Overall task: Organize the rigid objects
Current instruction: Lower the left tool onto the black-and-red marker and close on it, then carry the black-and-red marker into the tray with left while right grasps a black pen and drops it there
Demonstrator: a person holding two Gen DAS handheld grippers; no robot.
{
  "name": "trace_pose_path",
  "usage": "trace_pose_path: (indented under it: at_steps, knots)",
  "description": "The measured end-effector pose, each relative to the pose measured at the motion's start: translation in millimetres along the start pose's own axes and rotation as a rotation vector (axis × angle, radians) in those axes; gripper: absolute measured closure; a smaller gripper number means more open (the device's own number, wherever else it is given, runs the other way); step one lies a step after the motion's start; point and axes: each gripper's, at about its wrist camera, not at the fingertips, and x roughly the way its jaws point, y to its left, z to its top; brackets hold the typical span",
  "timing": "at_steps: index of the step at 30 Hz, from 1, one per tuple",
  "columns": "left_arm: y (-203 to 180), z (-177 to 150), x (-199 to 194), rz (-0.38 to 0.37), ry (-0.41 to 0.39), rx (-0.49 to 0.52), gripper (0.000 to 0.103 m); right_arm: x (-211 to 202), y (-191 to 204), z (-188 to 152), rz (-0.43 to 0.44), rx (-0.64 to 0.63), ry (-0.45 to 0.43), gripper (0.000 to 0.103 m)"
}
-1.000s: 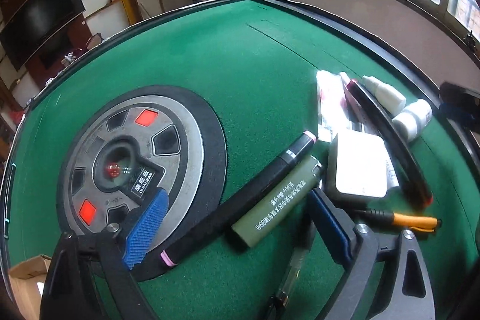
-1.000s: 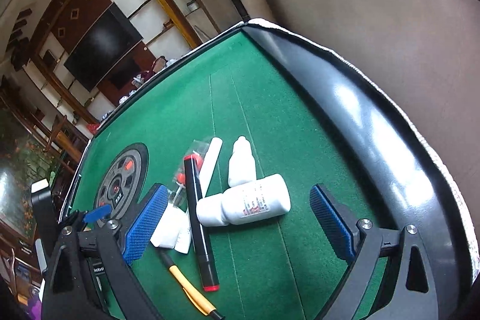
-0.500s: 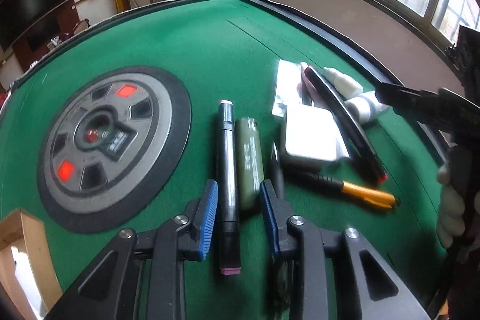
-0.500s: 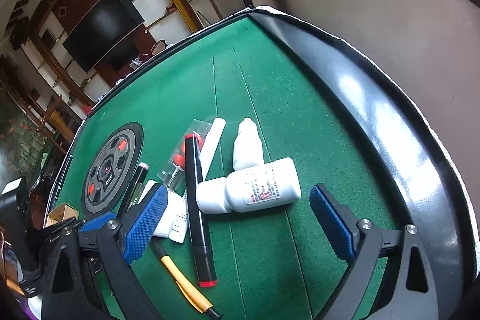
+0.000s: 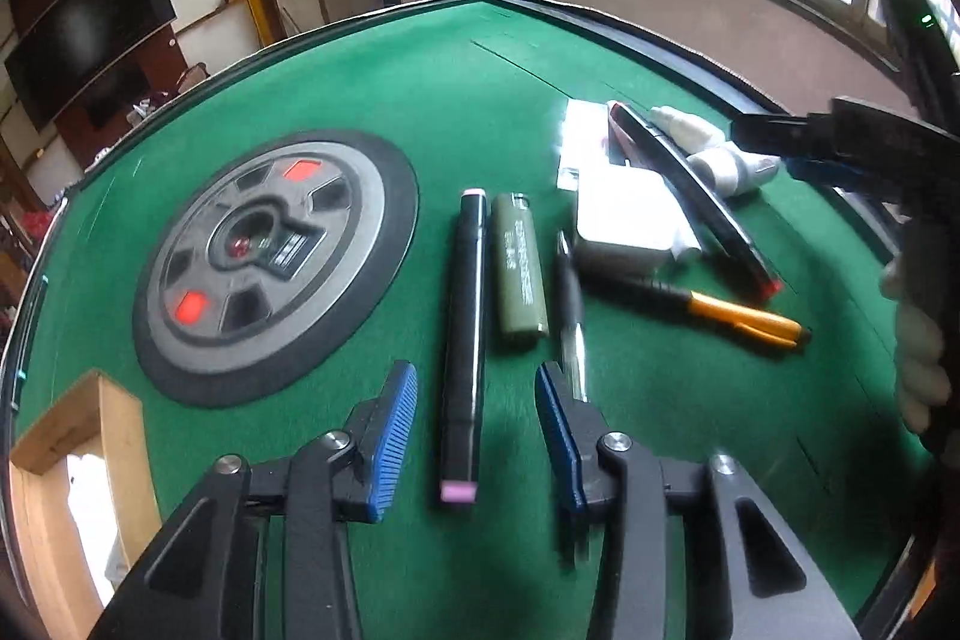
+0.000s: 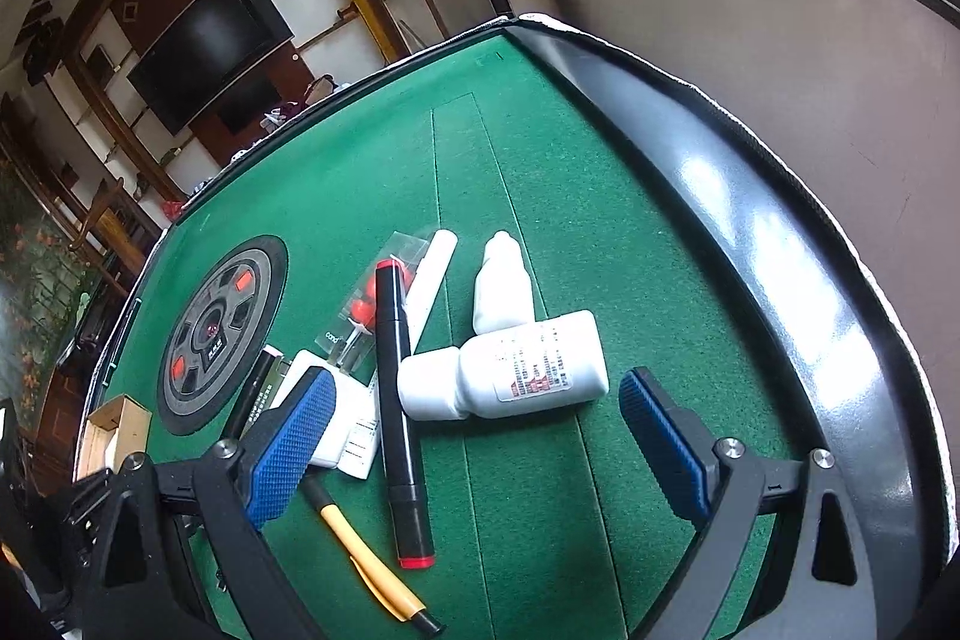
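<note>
My left gripper hangs low over the green table, its jaws opening. A black marker with pink ends lies lengthwise between the blue pads, and neither pad presses on it. An olive lighter lies parallel just to its right, and a black pen lies beside the right finger. My right gripper stands wide open just short of a large white bottle lying on its side. A small white bottle, a red-tipped black marker and an orange pen lie around it.
A round grey and black disc sits left of the markers. A wooden box stands at the near left edge. A white box and a clear packet lie among the pens. The table's black rim runs along the right.
The left jaws narrowed around the slanted pink-ended marker and lighter, which now lie straight and parallel, then widened as the gripper drew back. The right gripper stayed nearly still.
</note>
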Motion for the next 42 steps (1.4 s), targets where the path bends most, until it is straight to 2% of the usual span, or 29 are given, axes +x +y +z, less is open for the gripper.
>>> trace_pose_path:
  at_steps: [2,3,5,6,10,16,18,19,25,28,30,34,38,42]
  knots:
    - [-1.8,6.7,16.3,0.021,0.027,0.015,0.06,-0.7,-1.1,0.5,0.014,0.008,-0.004,0.008]
    - [-1.0,8.7,17.4,0.013,0.006,0.016,0.06,-1.3,-1.1,0.6,0.018,0.009,-0.009,0.008]
    - [-0.6,11.7,20.4,-0.009,0.001,0.005,0.083,-2.3,-1.0,0.5,0.022,0.006,-0.018,0.008]
    - [1.9,11.3,20.5,-0.022,0.005,-0.016,0.088,-1.9,-0.7,0.6,0.022,0.004,-0.018,0.008]
    - [8.8,-7.1,7.7,-0.037,0.003,-0.053,0.089,0.6,0.3,0.3,0.024,0.0,-0.005,0.008]
    - [35.1,-60.0,-34.2,-0.067,-0.003,-0.195,0.089,2.6,1.9,-0.3,0.005,-0.01,-0.003,0.008]
    - [39.4,-71.9,-36.3,-0.085,0.007,-0.246,0.089,4.3,2.5,-0.3,-0.005,-0.013,0.002,0.008]
    - [39.8,-73.9,-33.3,-0.09,0.017,-0.259,0.089,5.2,2.8,-0.6,-0.012,-0.017,0.003,0.008]
    - [32.9,-64.3,-23.4,-0.064,-0.049,-0.288,0.088,3.2,9.1,-5.4,-0.089,-0.078,-0.031,0.008]
    - [43.0,-70.8,-30.7,-0.177,-0.065,-0.368,0.089,-8.6,14.1,-9.3,-0.103,-0.101,-0.047,0.008]
    - [49.4,-78.7,-49.7,-0.198,-0.125,-0.388,0.089,-19.7,19.0,-16.1,-0.052,-0.106,-0.04,0.008]
    - [62.9,-97.1,-89.0,-0.249,-0.238,-0.433,0.089,-26.8,40.5,-28.7,0.044,-0.132,0.036,0.008]
    - [77.9,-115.1,-113.5,-0.26,-0.304,-0.475,0.089,-19.9,75.3,-46.4,0.12,-0.15,0.11,0.011]
    - [92.7,-132.3,-134.6,-0.272,-0.371,-0.505,0.089,-5.7,128.9,-73.5,0.073,-0.285,0.147,0.031]
